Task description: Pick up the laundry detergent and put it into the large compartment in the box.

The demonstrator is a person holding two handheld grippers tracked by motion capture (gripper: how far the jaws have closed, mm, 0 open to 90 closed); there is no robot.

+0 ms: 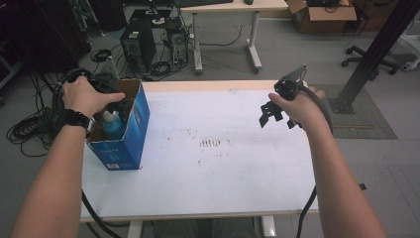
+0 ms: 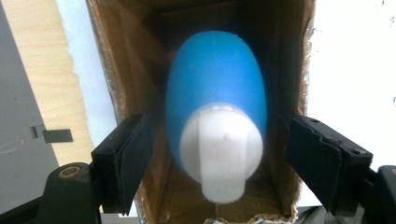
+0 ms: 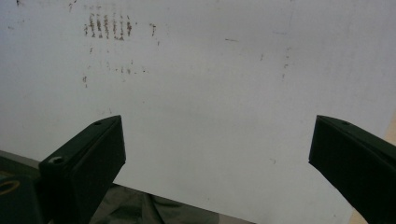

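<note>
A blue cardboard box (image 1: pixel 130 134) stands open-topped at the left of the white table (image 1: pixel 223 178). Inside it stands a blue bottle (image 1: pixel 113 124) with a white cap. My left gripper (image 1: pixel 119 105) reaches down into the box mouth, mostly under the hand. In the left gripper view the bottle (image 2: pixel 215 88) and its cap (image 2: pixel 220 149) sit between the jaws of the left gripper (image 2: pixel 219 158), which stand apart on either side without touching it. My right gripper (image 1: pixel 280 119) hovers open over the table's right side; the right gripper (image 3: pixel 217 154) has nothing between its jaws.
Brown stains (image 1: pixel 213 143) mark the table's middle. Beyond the far edge are computer towers (image 1: pixel 138 47), a desk (image 1: pixel 233 7), a cardboard box (image 1: pixel 322 17) and a black slanted post (image 1: pixel 376 49). Cables (image 1: pixel 29 129) lie on the floor at left.
</note>
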